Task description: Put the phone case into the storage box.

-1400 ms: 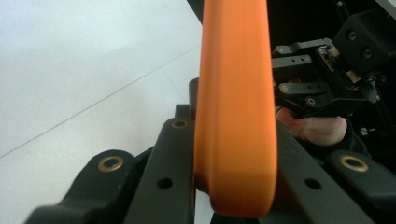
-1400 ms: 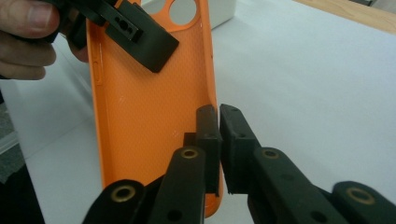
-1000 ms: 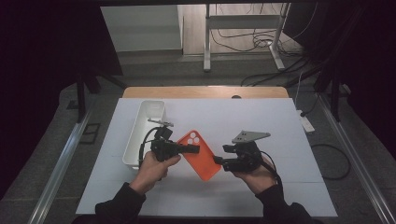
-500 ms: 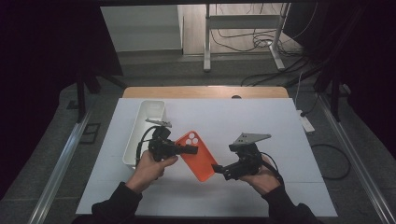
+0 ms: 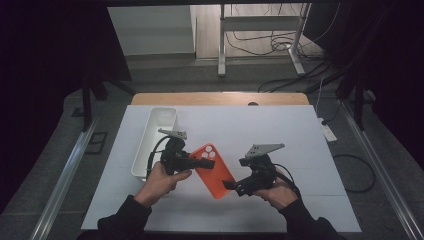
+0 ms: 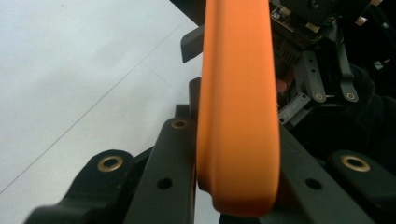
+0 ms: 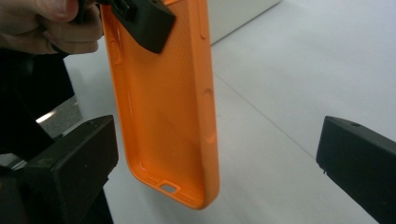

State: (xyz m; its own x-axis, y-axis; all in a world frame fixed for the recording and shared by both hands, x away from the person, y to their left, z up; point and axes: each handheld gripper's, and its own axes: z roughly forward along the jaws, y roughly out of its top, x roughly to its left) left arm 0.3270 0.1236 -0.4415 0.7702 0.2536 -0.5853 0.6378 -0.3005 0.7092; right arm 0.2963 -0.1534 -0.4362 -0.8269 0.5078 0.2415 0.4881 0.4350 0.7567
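The white table (image 5: 300, 150) is under the orange phone case (image 5: 214, 170), held up in the air. The left gripper (image 5: 207, 162) pinches its top tight. The right gripper (image 5: 229, 186), jaws wide apart, should close slowly around the bottom edge.

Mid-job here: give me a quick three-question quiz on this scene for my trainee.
1. True or false: the left gripper is shut on the orange phone case.
2. The right gripper has its jaws: A) open, B) shut on the case, C) shut on the tray?
3. Which container lies on the table beside the person's left hand?

Key: 1 true. 2 A: in the right gripper view the case's end hangs between wide-apart jaws. 3 the white tray.
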